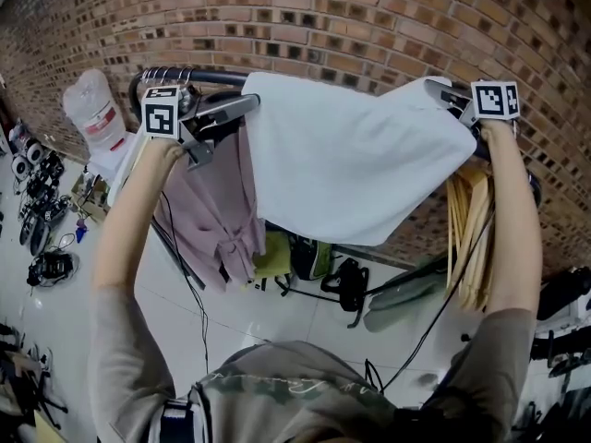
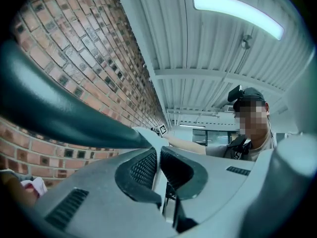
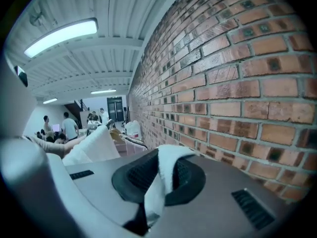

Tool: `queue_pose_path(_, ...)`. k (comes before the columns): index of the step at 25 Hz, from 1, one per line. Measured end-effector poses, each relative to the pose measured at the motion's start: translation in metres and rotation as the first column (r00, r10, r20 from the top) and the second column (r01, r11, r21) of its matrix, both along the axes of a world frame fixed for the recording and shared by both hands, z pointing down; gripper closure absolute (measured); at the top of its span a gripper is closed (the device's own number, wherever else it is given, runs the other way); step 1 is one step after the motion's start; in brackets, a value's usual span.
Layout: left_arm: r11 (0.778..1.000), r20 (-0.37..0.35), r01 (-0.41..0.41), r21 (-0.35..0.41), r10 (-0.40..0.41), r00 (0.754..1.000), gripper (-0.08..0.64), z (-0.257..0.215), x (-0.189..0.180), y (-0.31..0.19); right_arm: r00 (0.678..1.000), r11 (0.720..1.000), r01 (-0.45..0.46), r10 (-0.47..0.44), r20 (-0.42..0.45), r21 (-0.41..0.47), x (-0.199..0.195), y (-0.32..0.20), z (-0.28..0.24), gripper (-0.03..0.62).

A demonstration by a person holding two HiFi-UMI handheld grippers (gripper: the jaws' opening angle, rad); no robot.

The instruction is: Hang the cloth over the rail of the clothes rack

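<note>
Cloth (image 1: pixel 351 160) stretched lengthwise along the rail (image 1: pixel 217 78); left gripper (image 1: pixel 249 103) and right gripper (image 1: pixel 436 88) fingers pinch its top corners.

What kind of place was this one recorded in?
Probably an indoor workshop or lab hall: a bare brick wall, a ribbed metal ceiling with a strip light, and a pale floor with cables and gear lying near the clothes rack.

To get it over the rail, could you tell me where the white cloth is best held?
Grip the white cloth by its two top corners, from the person's side of the rail, as the left gripper and right gripper do: held so, it hangs spread between them.
</note>
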State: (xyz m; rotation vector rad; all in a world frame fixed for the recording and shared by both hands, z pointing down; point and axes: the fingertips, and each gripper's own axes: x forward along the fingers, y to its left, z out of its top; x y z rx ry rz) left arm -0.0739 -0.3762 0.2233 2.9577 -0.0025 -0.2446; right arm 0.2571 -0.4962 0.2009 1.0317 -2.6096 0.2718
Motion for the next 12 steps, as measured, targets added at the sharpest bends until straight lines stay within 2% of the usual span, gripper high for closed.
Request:
queue_pose_path(3,1.0,0.004,-0.005,0.004,0.005,1.0,0.54,-0.001,0.001,0.002,0.998,0.999,-0.033,0.034,0.046,-0.017,0.004,-0.002,-0.002,0.569)
queue_pose_path(7,1.0,-0.001,-0.005,0.008,0.005,1.0,0.54,-0.003,0.002,0.005,0.997,0.997,-0.071,0.072,0.02,-0.042,0.008,-0.002,0.002,0.566)
queue_pose_path(10,1.0,-0.007,-0.005,0.006,0.005,1.0,0.54,-0.004,0.002,0.006,0.998,0.996,-0.046,0.049,0.031,-0.08,0.002,0.0,0.008,0.458)
queue_pose_path(12,1.0,-0.014,-0.005,0.005,0.005,1.0,0.54,-0.006,0.002,0.007,0.999,0.996,-0.03,0.034,0.04,-0.086,-0.002,0.001,0.009,0.446)
